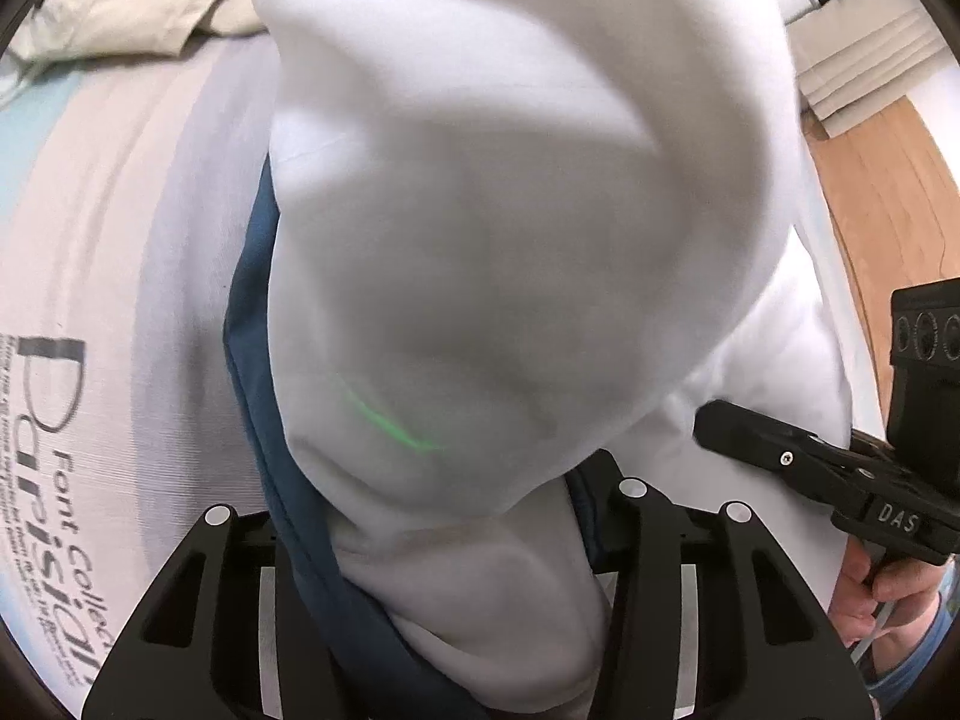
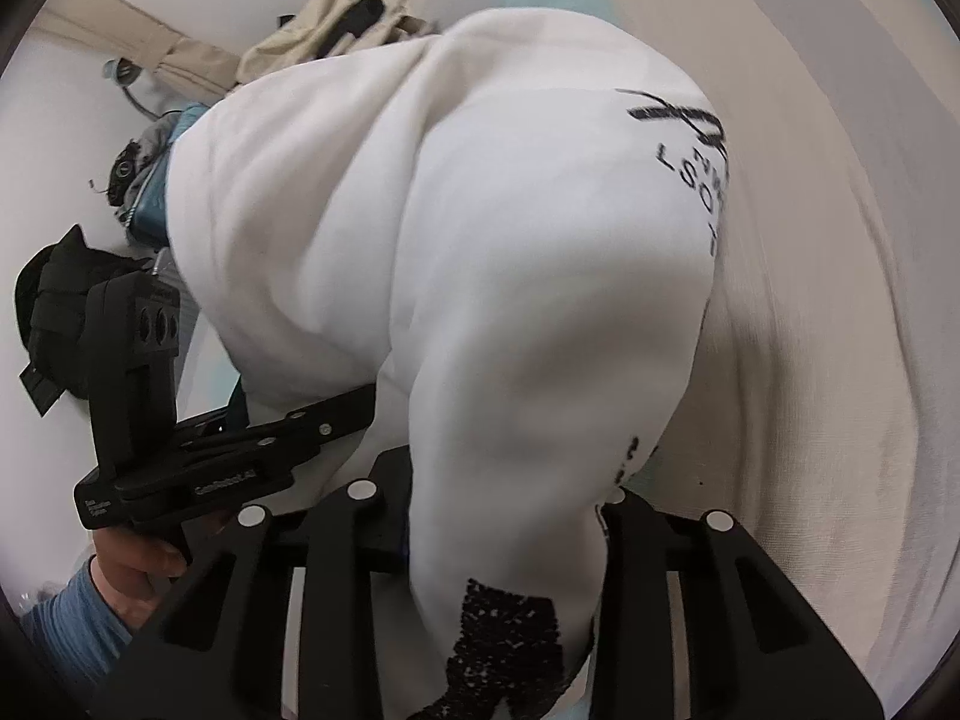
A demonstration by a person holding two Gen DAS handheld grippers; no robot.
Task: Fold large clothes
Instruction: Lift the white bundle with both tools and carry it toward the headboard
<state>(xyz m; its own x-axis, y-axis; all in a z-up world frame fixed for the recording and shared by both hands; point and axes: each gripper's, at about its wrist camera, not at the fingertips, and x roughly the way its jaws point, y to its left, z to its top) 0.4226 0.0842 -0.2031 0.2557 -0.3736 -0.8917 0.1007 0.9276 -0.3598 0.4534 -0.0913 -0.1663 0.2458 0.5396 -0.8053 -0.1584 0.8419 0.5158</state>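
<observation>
I hold the white sweatshirt (image 1: 480, 240) clamped in both my left gripper (image 1: 456, 570) and right gripper (image 2: 504, 588); it hangs forward from both jaws, equally near.

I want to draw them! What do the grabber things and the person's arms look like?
Both grippers are matte black plastic. The left gripper and right gripper have wide, flat fingers with slot-shaped cut-outs and round silver studs. One handle reads "DAS" in white, and each body has a row of round holes. The person's hand is bare, below a blue ribbed sleeve.
</observation>
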